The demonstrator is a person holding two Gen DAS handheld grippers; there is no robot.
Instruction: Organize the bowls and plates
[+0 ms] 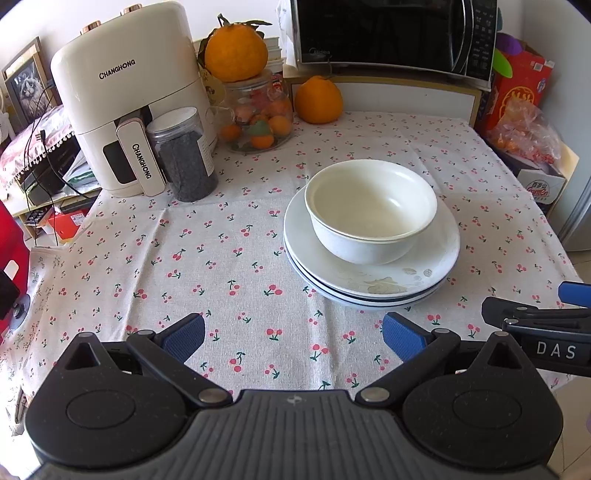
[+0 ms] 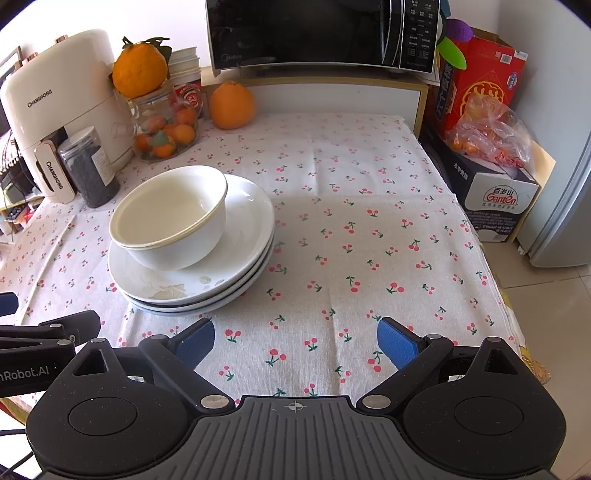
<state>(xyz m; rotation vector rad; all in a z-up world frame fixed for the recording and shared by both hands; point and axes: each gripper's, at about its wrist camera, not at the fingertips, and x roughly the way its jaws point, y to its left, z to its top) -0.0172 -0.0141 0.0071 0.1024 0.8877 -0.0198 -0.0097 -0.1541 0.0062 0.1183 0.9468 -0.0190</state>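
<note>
My left gripper (image 1: 293,338) and right gripper (image 2: 295,341) both stand released, empty, over bare tablecloth (image 2: 369,240). The bowls (image 1: 371,210) sit nested on the stacked plates (image 1: 373,280), mid-table, clear of every edge; open cloth surrounds them.

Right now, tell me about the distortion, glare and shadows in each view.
Left wrist view: fisheye bends the microwave and darkens the corners; soft daylight, the bowl casting a faint shadow on the top plate. Right wrist view: same curving, glare off the floor, open right tongs sharp.
</note>
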